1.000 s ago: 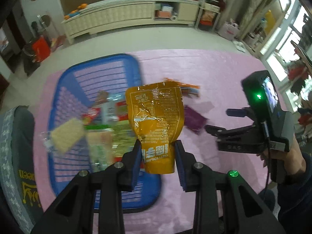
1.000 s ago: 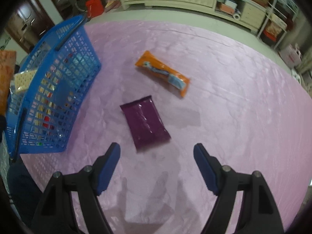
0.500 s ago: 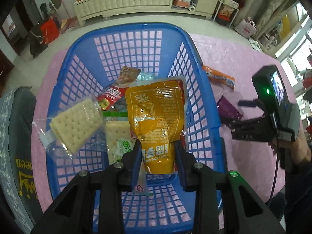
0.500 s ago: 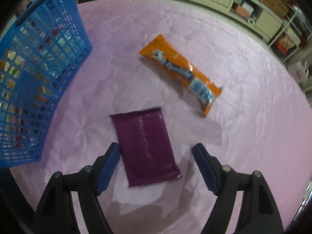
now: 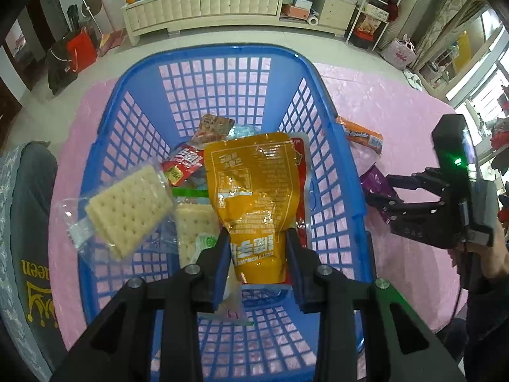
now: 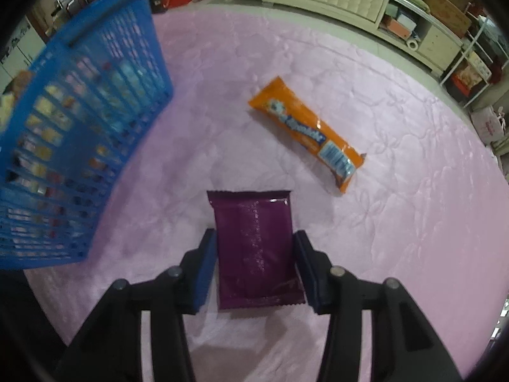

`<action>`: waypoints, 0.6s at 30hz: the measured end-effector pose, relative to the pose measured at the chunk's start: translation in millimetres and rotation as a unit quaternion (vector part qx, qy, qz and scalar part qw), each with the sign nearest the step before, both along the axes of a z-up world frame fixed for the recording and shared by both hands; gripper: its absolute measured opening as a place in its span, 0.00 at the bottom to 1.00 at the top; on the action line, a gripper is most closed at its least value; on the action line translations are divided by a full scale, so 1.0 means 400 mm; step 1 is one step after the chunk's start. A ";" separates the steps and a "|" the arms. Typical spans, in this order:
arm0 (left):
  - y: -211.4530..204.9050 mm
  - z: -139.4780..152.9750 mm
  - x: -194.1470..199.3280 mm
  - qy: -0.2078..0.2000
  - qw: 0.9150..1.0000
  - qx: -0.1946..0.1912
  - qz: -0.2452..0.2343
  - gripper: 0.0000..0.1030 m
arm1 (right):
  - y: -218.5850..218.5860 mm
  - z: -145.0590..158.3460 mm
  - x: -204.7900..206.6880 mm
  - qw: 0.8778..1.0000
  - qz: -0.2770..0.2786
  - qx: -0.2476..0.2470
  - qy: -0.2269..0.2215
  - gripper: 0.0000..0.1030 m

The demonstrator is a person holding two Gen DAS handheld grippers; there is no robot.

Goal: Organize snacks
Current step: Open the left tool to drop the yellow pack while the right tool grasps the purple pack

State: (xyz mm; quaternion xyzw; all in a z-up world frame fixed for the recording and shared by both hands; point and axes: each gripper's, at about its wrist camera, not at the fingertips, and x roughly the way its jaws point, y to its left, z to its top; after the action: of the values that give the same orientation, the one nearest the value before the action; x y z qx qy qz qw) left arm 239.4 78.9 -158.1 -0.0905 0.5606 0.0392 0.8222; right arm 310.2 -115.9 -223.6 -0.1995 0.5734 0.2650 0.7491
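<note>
Since the earlier frames, both grippers have been shifting: the left gripper has carried the yellow pouch from above the pink cloth to above the blue basket, and the right gripper has been coming down around the purple packet.

Left wrist view: left jaws are clenching the lower end of the yellow pouch, which is hanging at frame centre over the basket's inside. Cracker packs and a red wrapper are lying in the basket, lower left and centre. The orange bar is lying on the cloth at the right, outside the basket wall.

Right wrist view: right jaws are closing, with the purple packet lying flat on the cloth between them, at lower centre. Whether the pads are pressing on it yet is unclear. The orange bar is lying apart, at centre right; the basket is sitting at the left edge, blurred.
</note>
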 end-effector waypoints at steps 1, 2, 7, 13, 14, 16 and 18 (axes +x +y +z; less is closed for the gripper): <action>0.003 0.006 -0.007 -0.002 1.000 -0.002 0.000 0.30 | 0.005 0.018 -0.004 1.000 0.001 0.002 -0.007 0.51; 0.003 0.007 -0.011 -0.003 1.000 -0.003 0.000 0.30 | 0.009 0.042 -0.014 1.000 0.002 0.004 -0.015 0.51; 0.018 0.031 -0.020 -0.013 1.000 -0.008 -0.008 0.31 | 0.027 0.146 -0.048 0.999 0.006 0.024 -0.038 0.51; 0.064 0.064 -0.003 -0.030 0.999 -0.010 -0.019 0.42 | 0.060 0.254 -0.098 0.997 0.011 0.045 -0.065 0.51; 0.076 0.063 0.005 -0.030 0.999 -0.009 -0.020 0.47 | 0.062 0.271 -0.108 0.996 0.013 0.046 -0.072 0.51; 0.087 0.067 0.015 -0.031 0.999 -0.006 -0.023 0.54 | 0.068 0.288 -0.103 0.996 0.013 0.051 -0.076 0.51; 0.103 0.076 0.013 -0.037 0.999 -0.008 -0.023 0.57 | 0.081 0.310 -0.107 0.995 0.010 0.064 -0.074 0.51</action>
State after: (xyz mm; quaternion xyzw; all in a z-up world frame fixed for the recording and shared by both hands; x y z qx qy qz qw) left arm 244.7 120.2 -127.7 -0.0857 0.5318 0.0121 0.8424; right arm 267.4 -83.6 -99.7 -0.1759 0.4968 0.2927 0.7979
